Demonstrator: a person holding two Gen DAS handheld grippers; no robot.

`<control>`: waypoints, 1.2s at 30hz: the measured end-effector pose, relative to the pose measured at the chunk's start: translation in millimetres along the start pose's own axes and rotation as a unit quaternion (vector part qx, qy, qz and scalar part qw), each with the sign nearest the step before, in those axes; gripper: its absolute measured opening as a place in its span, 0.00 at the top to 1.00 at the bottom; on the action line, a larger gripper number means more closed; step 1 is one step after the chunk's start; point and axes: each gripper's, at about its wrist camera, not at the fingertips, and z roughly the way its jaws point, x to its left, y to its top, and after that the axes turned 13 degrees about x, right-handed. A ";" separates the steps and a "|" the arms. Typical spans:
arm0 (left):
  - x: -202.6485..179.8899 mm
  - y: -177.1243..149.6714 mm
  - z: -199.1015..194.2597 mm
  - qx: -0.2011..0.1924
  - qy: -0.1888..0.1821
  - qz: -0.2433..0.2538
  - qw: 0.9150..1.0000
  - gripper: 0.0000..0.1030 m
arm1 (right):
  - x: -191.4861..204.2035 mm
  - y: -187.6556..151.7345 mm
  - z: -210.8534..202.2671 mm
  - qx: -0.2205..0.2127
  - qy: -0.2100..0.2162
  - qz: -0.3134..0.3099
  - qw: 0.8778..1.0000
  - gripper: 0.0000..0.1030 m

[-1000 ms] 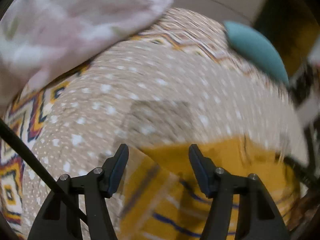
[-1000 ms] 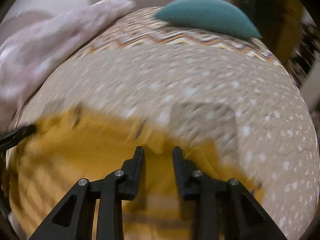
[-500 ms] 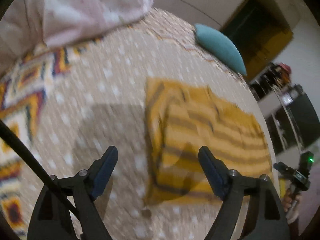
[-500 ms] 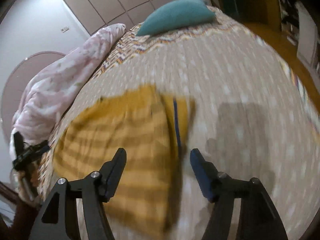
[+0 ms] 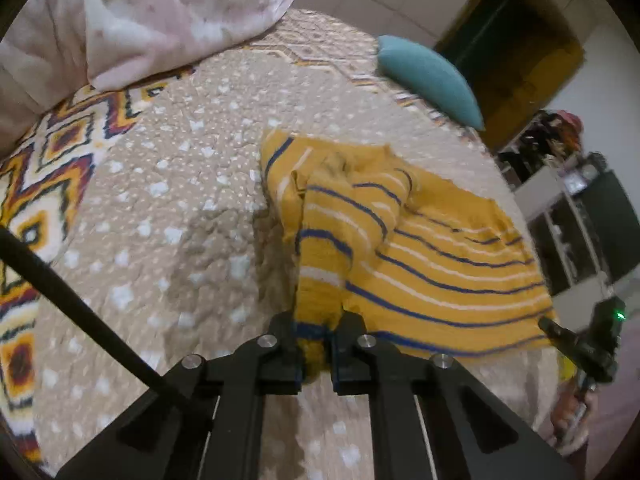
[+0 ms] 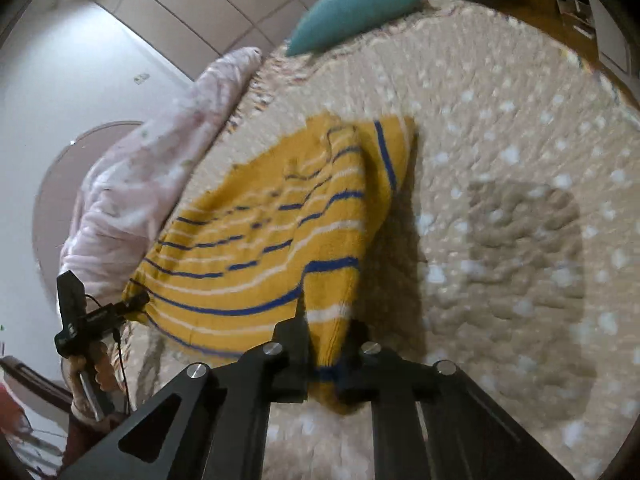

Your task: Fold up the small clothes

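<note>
One pink-and-white blanket (image 5: 152, 20) lay bunched at the far left of the bed, its edge resting on the beige bedspread (image 5: 168, 200) with white specks and a zigzag border. A thin black rod (image 5: 80, 304) crossed the lower left of the left wrist view in front of the bedspread. One yellow sweater (image 5: 440, 264) with blue and white stripes lay spread near the middle of the bed, well apart from the blanket, one sleeve folded over its body. The left gripper (image 5: 314, 344) had just been closing and was clamped on that sleeve's cuff, the knit bunched between its pads. Beyond the sweater, one teal pillow (image 5: 428, 80) rested at the far edge of the bed, apart from the garment. At the right edge of this view the right gripper was seen only as a dark device with a green light, held by a hand (image 5: 572, 412). In the right wrist view, the right gripper (image 6: 328, 344) had likewise just been closing and pinched the sweater's other striped cuff at the near edge of the garment. To its left, the left hand (image 6: 92, 368) held the other tool at the sweater's corner. Right of the sweater the bedspread carried only a square shadow (image 6: 524, 240).
</note>
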 end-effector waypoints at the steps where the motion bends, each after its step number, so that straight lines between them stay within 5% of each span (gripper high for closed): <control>1: 1.9 -8.0 -3.4 0.001 -0.004 -0.002 1.000 0.92 | -2.0 -7.6 -6.1 0.000 0.001 -0.001 1.000 0.91; 5: 10.7 -36.2 15.6 0.022 0.028 -0.010 0.999 0.89 | -15.0 -32.2 2.1 0.020 -0.007 0.012 1.000 0.90; 7: 21.3 -40.8 23.2 0.033 0.039 -0.022 0.998 0.80 | -23.2 -40.4 10.6 0.029 -0.034 0.023 0.999 0.81; 17: 5.1 -61.0 -27.8 -0.065 0.130 0.020 0.989 0.40 | 18.4 -48.9 -47.6 -0.057 -0.145 -0.041 0.987 0.77; 24: -33.3 -7.9 4.6 -0.064 0.101 0.036 0.992 0.36 | 85.2 -8.0 17.7 -0.022 -0.134 -0.118 0.984 0.77; 31: -16.6 54.6 79.7 -0.005 0.140 -0.013 0.990 0.35 | 99.4 54.6 112.5 0.024 -0.213 -0.133 0.968 0.77; 32: -9.0 59.0 88.6 0.003 0.133 -0.022 0.991 0.32 | 95.4 62.6 120.3 0.028 -0.219 -0.128 0.967 0.77; 34: -2.2 63.9 93.4 -0.012 0.128 -0.031 0.991 0.10 | 92.2 77.7 131.5 0.024 -0.227 -0.122 0.966 0.76; 36: 1.6 67.6 98.5 -0.015 0.145 -0.039 0.989 0.03 | 93.9 89.5 138.7 0.021 -0.238 -0.121 0.964 0.73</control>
